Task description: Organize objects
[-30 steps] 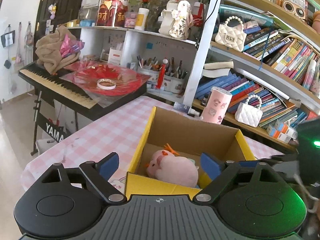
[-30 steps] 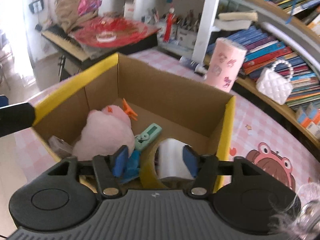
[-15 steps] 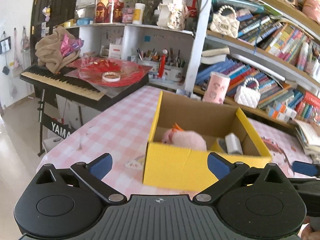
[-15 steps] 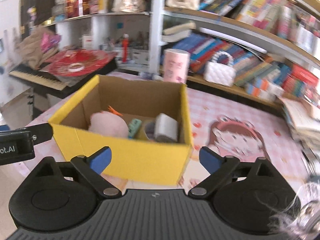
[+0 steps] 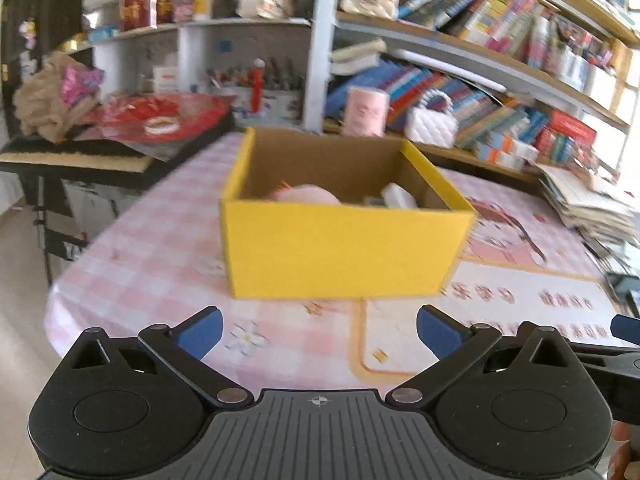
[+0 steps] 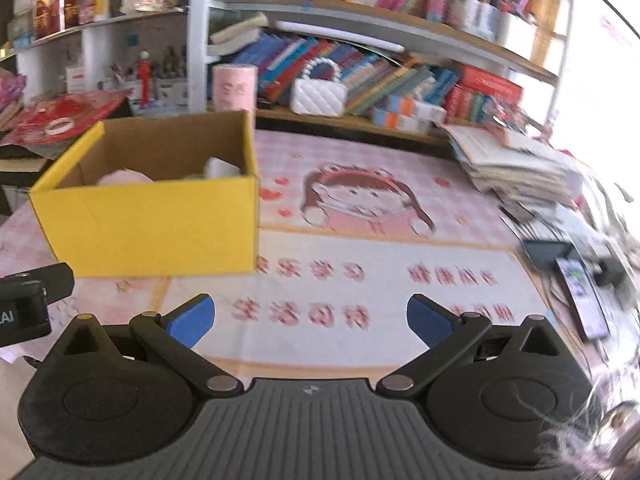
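Both claws stand wide and empty. The right claw (image 6: 308,320) is opening, with only bare table between its blue pads; the left claw (image 5: 318,332) is spread as wide, with nothing in it either.

The box (image 5: 340,240) sits on the table (image 5: 160,248) at about 12 o'clock from the left claw and about 10 o'clock from the right. Inside, the plush (image 5: 308,195) lies toward the box's left and a white roll (image 5: 396,196) toward its right; what else is in there is hidden by the near wall.

The table around the box looks free of loose items, so sorting is probably at or near its end. If another item is to go in, carry it well above the rim and release it over a free spot, not on the plush. At 3 o'clock from the right claw, a phone (image 6: 580,292) and a paper stack (image 6: 520,168) lie near the table's edge; a sweep that way could knock them.

The box is stiff corrugated card, yellow outside and raw brown inside, with straight walls and sharp corners. The plush is pink, rounded and soft and would give under the pads. The table cover is glossy, pink-checked and cartoon-printed, likely slippery.
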`<state>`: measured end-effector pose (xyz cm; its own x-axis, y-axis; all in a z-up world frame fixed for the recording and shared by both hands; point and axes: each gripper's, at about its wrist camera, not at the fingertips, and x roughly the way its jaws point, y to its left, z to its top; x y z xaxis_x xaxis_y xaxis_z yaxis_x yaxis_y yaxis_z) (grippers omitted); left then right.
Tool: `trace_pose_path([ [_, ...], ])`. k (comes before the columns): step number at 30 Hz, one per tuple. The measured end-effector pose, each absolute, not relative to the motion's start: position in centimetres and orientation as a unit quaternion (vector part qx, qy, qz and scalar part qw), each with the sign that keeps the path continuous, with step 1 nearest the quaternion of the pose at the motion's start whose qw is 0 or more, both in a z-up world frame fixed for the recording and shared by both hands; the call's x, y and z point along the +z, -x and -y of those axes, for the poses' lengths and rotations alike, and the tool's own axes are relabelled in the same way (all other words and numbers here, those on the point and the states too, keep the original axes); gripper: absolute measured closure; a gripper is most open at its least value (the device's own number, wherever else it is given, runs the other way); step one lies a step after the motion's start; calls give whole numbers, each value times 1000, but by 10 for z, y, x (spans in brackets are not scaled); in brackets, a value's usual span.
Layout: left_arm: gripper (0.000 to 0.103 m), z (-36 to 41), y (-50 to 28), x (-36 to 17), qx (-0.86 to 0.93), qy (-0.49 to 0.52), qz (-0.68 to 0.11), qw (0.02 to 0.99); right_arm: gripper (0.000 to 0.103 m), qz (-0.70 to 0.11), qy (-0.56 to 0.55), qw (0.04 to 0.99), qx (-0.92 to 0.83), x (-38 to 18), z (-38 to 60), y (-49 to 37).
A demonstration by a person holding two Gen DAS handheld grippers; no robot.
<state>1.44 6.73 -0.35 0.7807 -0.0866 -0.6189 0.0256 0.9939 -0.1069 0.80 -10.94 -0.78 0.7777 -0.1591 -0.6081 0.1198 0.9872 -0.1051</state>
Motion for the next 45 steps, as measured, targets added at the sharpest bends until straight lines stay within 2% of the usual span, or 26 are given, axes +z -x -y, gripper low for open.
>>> trace_pose_path([
  [9,0,-33,-9,-9,-54,11,-345,937,0,-333,15,935,-119,-12,140,17],
  [22,0,8,-16,-5,-45,-27,-344,937,0,-333,2,935,-124,-12,176,10],
  [45,0,30,-30,2,5,-29,-340,940,0,-331,8,936,-117,-9,192,-16],
])
